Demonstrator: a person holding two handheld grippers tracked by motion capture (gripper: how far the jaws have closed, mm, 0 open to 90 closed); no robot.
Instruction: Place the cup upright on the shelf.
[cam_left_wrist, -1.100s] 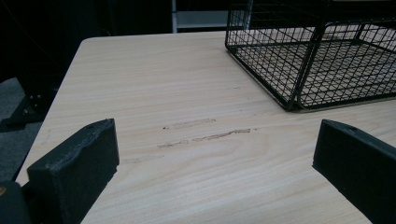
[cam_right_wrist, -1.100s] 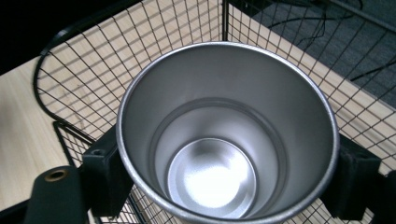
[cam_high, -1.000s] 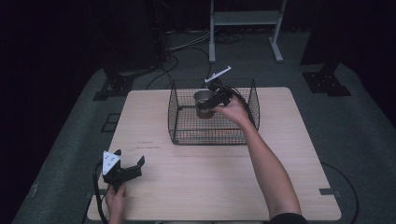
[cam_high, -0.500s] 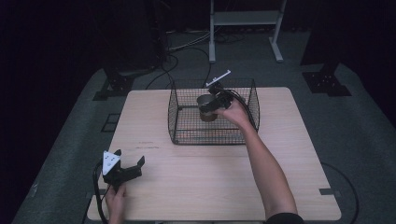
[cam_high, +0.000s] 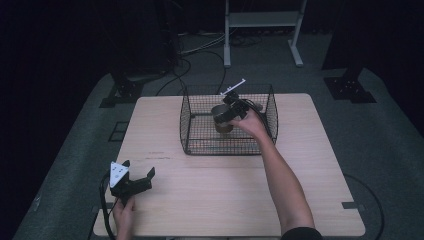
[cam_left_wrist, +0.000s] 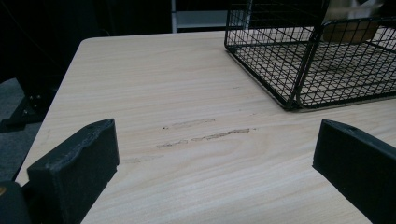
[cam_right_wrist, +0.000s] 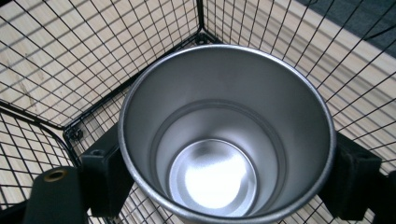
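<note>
Gripping a metal cup (cam_right_wrist: 226, 140) from both sides, the right gripper (cam_high: 231, 111) is holding it inside the black wire basket (cam_high: 192, 131) on the wooden table (cam_high: 225, 190). In the right gripper view, the cup is standing open-mouthed and bare inside, with one black jaw pressing each flank. The basket's mesh floor is lying under it; whether the cup is touching that floor is unclear. Well apart, near the table's front left corner, the left gripper (cam_high: 134, 181) is sitting with its jaws spread wide, holding nothing.

Wooden table (cam_high: 225, 200), grey floor (cam_high: 385, 135), cables (cam_high: 200, 47)
</note>
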